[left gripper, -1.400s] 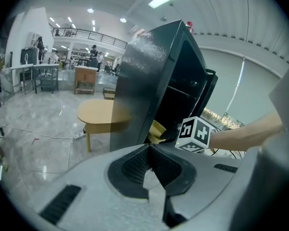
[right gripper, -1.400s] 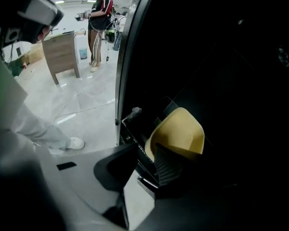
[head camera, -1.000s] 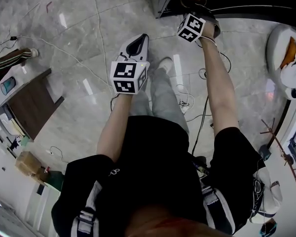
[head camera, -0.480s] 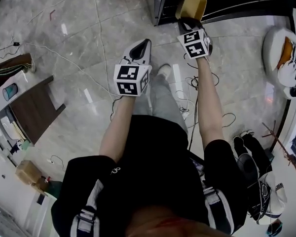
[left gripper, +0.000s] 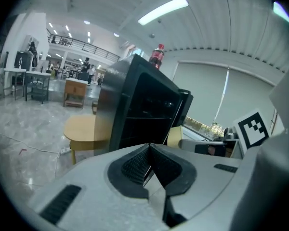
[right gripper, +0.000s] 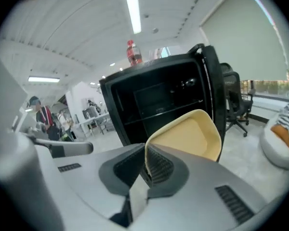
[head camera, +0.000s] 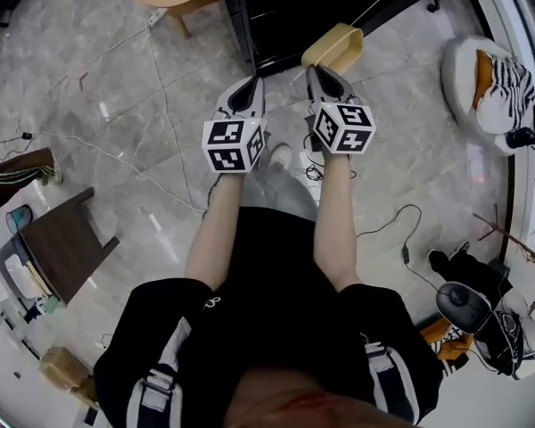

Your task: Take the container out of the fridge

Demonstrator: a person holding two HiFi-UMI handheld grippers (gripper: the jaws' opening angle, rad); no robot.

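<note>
Two grippers are level in the head view, and only one carries anything. The right gripper point(right gripper: 147, 165) has its jaws pinched on the near rim of the pale yellow container point(right gripper: 190, 136), which stands out beyond the jaw tips, tilted with its hollow facing the camera. The left gripper point(left gripper: 149, 150) has its jaws pressed together with nothing between them.

A second ago the right gripper reached well ahead of the left one, up against the dark fridge point(right gripper: 154, 100), and no container showed. Half a second ago the yellow rim appeared ahead of its jaws. Now that gripper has drawn back beside the left gripper point(head camera: 250, 86), and the container point(head camera: 333, 45) hangs over the pale floor just ahead of the right gripper point(head camera: 314, 68), its far end near the fridge's point(head camera: 276, 7) front edge.

Judging by this, the container is all but clear of the fridge. What remains is carrying it away; the grip is a thin pinch on one rim, so it may swing.
</note>
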